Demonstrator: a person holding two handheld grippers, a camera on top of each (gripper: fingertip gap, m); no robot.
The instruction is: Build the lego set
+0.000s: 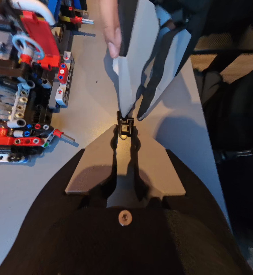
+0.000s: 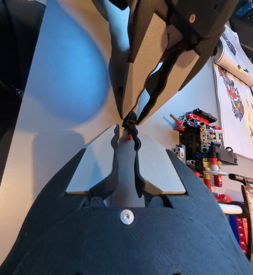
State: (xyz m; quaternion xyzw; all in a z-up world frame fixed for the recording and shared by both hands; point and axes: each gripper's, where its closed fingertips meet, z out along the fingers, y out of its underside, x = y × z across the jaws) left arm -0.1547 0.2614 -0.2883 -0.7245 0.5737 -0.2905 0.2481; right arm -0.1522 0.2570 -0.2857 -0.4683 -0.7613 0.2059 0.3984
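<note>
Both claws, left (image 1: pixel 125 131) and right (image 2: pixel 128 132), pinch one small black piece (image 1: pixel 125 126) (tips meeting).

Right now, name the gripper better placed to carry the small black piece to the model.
Left, probably: the left gripper pinches the black piece squarely between both tips; the right gripper only meets its red-pinned end.
</note>
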